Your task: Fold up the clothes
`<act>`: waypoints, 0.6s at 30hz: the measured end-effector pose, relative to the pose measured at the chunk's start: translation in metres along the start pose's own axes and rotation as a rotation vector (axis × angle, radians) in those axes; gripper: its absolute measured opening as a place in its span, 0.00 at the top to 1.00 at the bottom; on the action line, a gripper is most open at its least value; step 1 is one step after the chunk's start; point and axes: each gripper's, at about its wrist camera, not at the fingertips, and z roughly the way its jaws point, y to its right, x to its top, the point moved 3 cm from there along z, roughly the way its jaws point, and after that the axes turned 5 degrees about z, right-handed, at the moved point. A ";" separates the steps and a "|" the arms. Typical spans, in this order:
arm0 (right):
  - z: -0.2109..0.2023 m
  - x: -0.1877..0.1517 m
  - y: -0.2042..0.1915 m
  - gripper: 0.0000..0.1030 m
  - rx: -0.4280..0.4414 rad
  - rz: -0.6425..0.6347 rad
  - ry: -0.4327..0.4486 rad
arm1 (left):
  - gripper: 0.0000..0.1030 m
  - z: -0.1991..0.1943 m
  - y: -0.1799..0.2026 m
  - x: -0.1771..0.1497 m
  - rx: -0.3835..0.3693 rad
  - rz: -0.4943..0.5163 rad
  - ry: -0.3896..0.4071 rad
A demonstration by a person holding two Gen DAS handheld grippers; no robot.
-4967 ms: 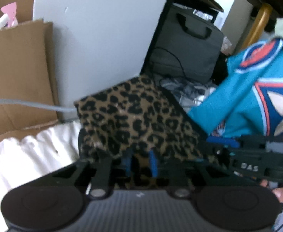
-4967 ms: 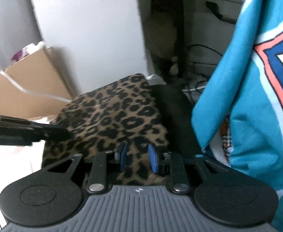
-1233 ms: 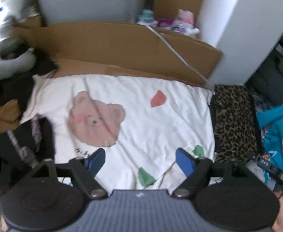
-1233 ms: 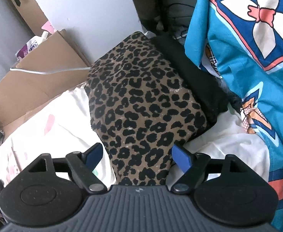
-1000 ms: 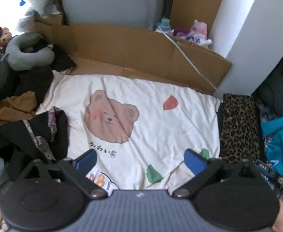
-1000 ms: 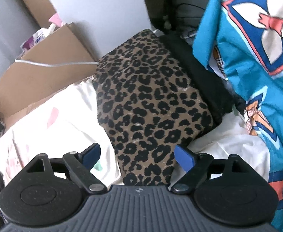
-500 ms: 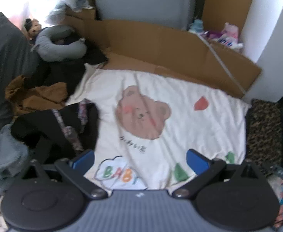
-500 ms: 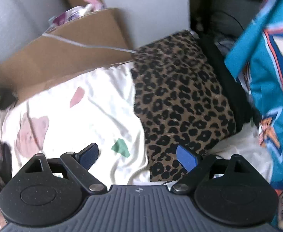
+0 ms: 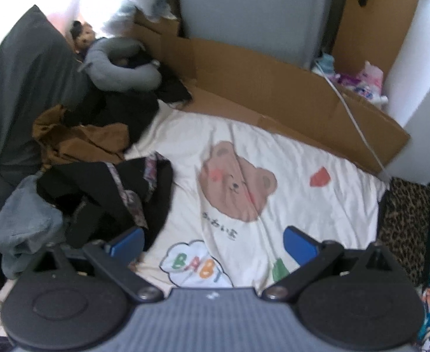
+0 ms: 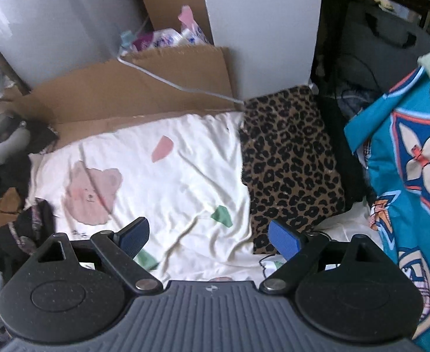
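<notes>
A folded leopard-print garment point(image 10: 291, 164) lies at the right edge of a cream bear-print sheet point(image 10: 168, 182); it also shows in the left wrist view point(image 9: 405, 220). A heap of unfolded clothes, black point(image 9: 109, 193), brown point(image 9: 80, 140) and grey-blue point(image 9: 24, 223), lies at the sheet's left side. My left gripper point(image 9: 213, 243) is open and empty above the sheet point(image 9: 273, 205), just right of the heap. My right gripper point(image 10: 209, 236) is open and empty above the sheet, left of the leopard garment.
A cardboard sheet point(image 9: 273, 94) and a white cable point(image 10: 174, 83) run along the back. A grey neck pillow point(image 9: 118, 64) lies at the back left. A teal patterned cloth point(image 10: 408, 182) hangs at the right. A dark bag point(image 10: 376, 41) stands behind.
Both grippers let go of the leopard garment, opened and drew back. The left view has swung left toward the clothes heap; the right view has also swung left over the sheet.
</notes>
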 end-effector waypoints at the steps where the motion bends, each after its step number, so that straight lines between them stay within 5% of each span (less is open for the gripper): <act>1: -0.009 0.001 -0.006 0.09 0.008 0.018 0.001 | 0.00 0.002 0.000 0.001 0.000 0.008 -0.006; 8: -0.043 -0.003 -0.059 0.07 0.046 0.025 0.034 | 0.01 0.017 -0.020 -0.003 -0.032 -0.027 -0.085; 18: -0.048 -0.021 -0.119 0.07 0.116 -0.076 0.019 | 0.01 0.019 -0.047 -0.006 -0.011 -0.014 -0.068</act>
